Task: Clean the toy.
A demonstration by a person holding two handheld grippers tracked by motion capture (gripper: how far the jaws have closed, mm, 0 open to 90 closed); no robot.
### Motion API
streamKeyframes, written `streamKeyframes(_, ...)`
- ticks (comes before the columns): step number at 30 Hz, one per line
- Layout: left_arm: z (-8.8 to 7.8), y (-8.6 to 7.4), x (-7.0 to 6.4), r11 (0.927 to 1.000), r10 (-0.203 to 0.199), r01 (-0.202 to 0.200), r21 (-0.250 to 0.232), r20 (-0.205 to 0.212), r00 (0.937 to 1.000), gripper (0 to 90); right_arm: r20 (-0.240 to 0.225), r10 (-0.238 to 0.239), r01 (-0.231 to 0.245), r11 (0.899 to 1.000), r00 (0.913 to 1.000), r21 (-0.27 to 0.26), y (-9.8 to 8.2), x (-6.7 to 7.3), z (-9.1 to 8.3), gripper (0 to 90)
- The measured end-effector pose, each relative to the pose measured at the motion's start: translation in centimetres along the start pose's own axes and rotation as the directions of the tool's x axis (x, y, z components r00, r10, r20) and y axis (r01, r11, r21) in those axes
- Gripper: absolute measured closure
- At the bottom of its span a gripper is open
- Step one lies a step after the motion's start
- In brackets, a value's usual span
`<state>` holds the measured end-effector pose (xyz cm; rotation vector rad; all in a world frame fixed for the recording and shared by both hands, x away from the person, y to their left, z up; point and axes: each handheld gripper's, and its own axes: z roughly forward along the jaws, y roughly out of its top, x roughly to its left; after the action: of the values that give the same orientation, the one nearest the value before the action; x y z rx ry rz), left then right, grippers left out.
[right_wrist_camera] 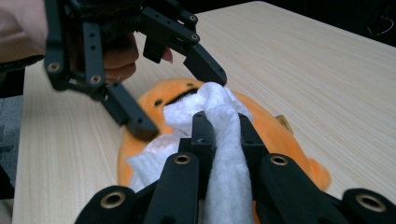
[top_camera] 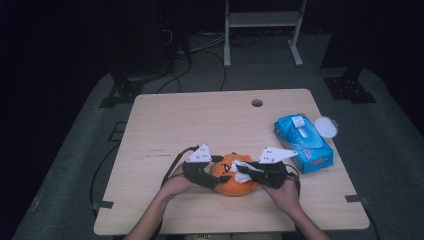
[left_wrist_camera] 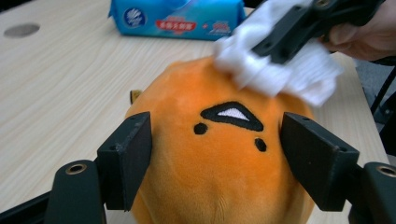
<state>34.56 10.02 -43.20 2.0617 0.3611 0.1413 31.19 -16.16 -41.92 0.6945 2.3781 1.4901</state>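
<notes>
My left tongs [left_wrist_camera: 217,154] sat astride the orange plush toy [left_wrist_camera: 219,172], one black jaw on each flank of its embroidered face. In the left gripper view the pads stood right at the fur, but I could not tell whether they pressed it or had let go. The toy lay near the front edge of the wooden table [top_camera: 200,115], between my two hands, as the high view showed it [top_camera: 231,175]. My right tongs [right_wrist_camera: 223,128] were clenched on a white tissue [right_wrist_camera: 224,154], its crumpled end lying against the top of the toy's head, just above the face. Beyond the toy, toward the right side of the table, lay a blue pack of wipes [top_camera: 304,141], and just behind that pack a small round white lid [top_camera: 326,126].
</notes>
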Motion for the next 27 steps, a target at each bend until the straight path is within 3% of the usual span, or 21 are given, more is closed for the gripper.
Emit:
streamKeyframes(3,-0.5,-0.8,0.9,0.9995,-0.03,0.03,0.009,0.009,0.9995,27.2,0.006,0.005,-0.005,1.0,1.0,0.014,-0.3,-0.4,-0.1,80.8)
streamKeyframes(12,-1.1,-1.7,1.6,0.9985,-0.054,0.053,0.015,0.038,0.9978,29.2,0.017,0.03,-0.03,0.999,0.9994,0.035,-1.3,-1.0,-1.0,80.8)
streamKeyframes(24,-1.1,-2.0,1.4,0.999,-0.026,0.024,0.038,0.049,0.9985,30.5,-0.028,-0.016,0.016,1.0,0.9995,-0.021,-1.1,0.2,-0.4,80.0)
streamKeyframes(27,-1.1,-2.0,1.4,0.9991,-0.021,0.019,0.039,0.053,0.9984,31.9,-0.017,-0.026,0.026,0.999,0.9995,-0.018,-0.8,0.1,-0.2,80.1)
